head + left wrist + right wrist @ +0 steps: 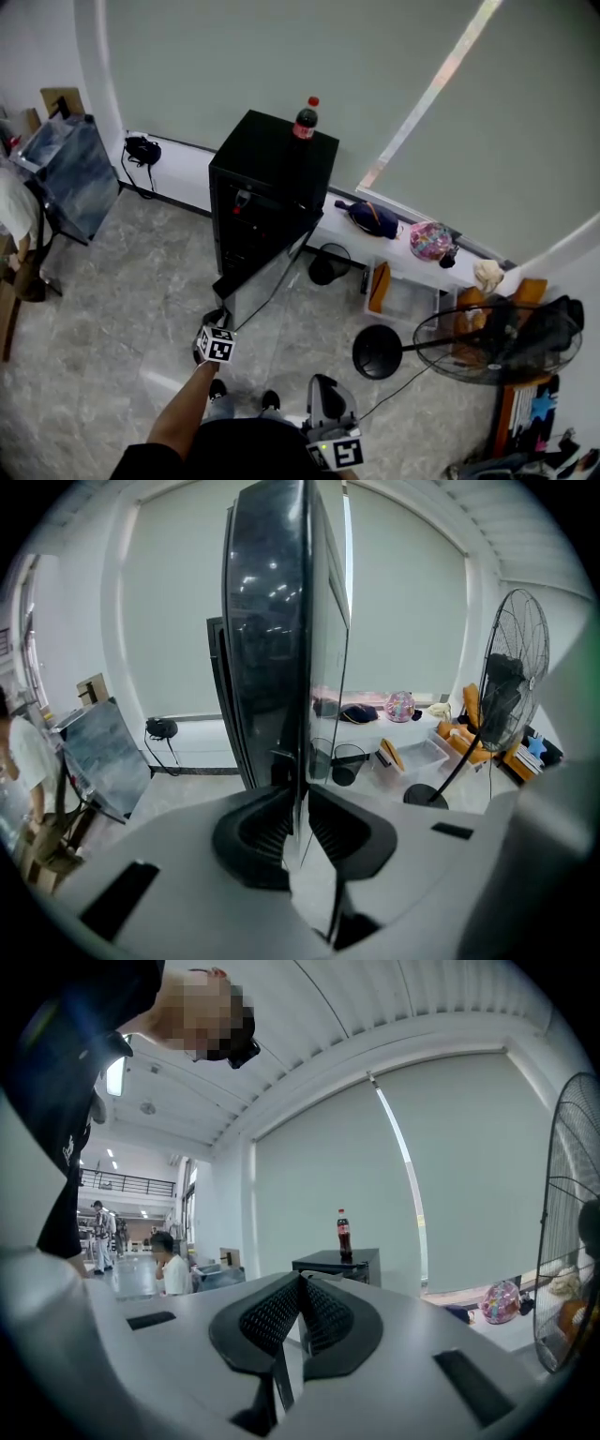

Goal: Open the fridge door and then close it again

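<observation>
The black mini fridge stands against the far wall with a cola bottle on top. Its glass door is swung open toward me. My left gripper is shut on the door's free edge; in the left gripper view the door runs edge-on up between the closed pads of this gripper. My right gripper hangs low near my body, off the door. In the right gripper view it is shut with nothing in it, and it points level at the fridge and bottle.
A standing fan and its round base are at the right. A low white ledge holds a dark bag and a pink bag. A black bin sits beside the fridge. A blue-grey board leans at left.
</observation>
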The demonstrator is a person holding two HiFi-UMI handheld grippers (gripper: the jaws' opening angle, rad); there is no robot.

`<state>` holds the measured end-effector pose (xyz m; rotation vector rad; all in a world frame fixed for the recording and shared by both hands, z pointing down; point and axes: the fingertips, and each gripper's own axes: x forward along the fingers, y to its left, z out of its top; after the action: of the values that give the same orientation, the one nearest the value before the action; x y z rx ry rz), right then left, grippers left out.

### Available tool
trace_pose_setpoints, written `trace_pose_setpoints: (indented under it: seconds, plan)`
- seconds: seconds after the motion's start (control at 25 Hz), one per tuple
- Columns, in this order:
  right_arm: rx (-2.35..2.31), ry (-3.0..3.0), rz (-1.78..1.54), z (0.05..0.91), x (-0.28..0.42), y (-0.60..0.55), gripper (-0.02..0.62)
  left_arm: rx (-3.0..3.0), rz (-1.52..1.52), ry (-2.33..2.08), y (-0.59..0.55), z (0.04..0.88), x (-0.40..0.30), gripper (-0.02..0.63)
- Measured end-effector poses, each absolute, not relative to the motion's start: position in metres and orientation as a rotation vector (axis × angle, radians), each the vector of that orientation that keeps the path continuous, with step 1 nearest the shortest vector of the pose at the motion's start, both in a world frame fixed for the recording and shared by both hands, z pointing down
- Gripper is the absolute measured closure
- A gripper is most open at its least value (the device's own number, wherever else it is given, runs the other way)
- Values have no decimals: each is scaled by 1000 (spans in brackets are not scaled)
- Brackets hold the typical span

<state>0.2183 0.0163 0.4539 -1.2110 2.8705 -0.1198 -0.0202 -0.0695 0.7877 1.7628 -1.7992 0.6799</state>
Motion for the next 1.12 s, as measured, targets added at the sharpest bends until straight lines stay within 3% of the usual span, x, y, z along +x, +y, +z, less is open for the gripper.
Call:
trace_pose_setpoints:
  seconds: [1.12]
  plan:
    - [-1032,2950,-129,463,331,5,586,1614,620,-1909,-49,795,95,561]
